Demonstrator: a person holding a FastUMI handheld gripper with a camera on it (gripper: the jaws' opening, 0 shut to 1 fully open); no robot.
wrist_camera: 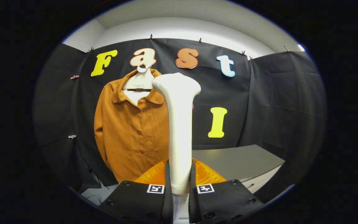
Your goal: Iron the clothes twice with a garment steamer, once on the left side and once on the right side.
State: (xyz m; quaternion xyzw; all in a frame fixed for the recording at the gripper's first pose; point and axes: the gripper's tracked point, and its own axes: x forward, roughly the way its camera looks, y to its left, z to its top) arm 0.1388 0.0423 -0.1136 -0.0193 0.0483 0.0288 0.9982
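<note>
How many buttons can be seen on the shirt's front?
3 buttons on the brown shirt, in a line down its placket: one at chest height, one lower, one near the hem. The steamer, clamped in the tool, may hide others.

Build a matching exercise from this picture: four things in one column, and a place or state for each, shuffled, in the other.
Things
1. garment steamer
2. shirt
3. hanger
4. table

Places or states
A. on the booth wall, inside the shirt's collar
B. upright between the two fingers, both pressing on its handle
C. grey, beyond the fingers, on the other side of the steamer from the shirt
D. brown, buttoned, hanging from the hanger beyond the steamer

Pairs: 1-B, 2-D, 3-A, 4-C

The gripper is shut on the garment steamer.
</note>
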